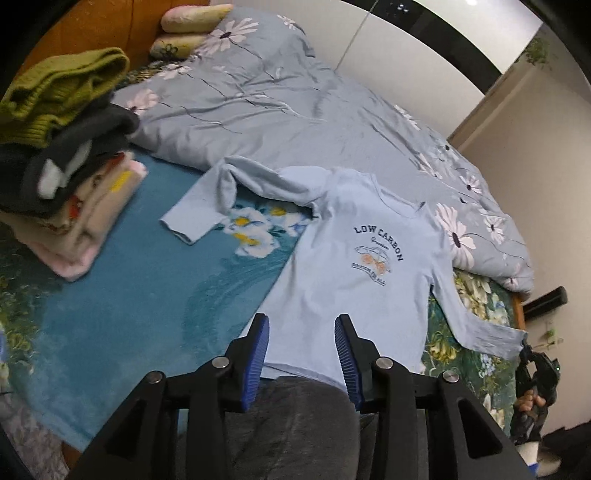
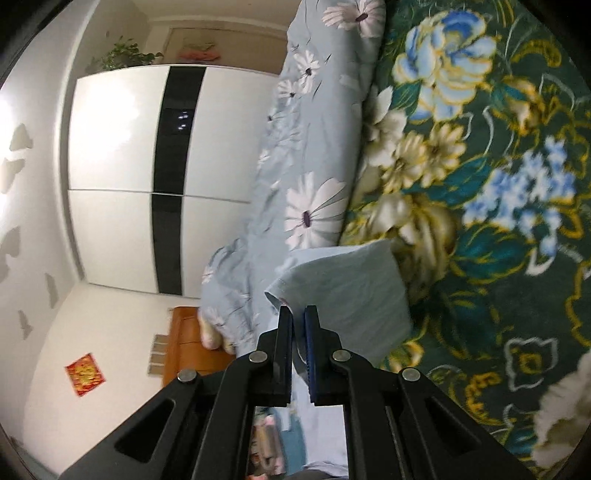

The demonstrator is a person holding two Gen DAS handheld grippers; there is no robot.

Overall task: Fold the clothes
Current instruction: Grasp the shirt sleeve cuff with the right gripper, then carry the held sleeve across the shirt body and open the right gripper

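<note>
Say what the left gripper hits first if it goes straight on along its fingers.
Probably the light blue shirt. The left gripper is open and points across the shirt's lower body, below the LOW CARBON print. Depth is unclear; if it runs above the cloth, the grey flowered duvet behind comes next.

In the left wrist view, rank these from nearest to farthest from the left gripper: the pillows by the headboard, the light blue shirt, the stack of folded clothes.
From the left gripper, open above the shirt's hem:
1. Light blue shirt, directly ahead, spread on the bed.
2. Stack of folded clothes, to the left, mid-distance.
3. Pillows, far upper left by the headboard.
</note>
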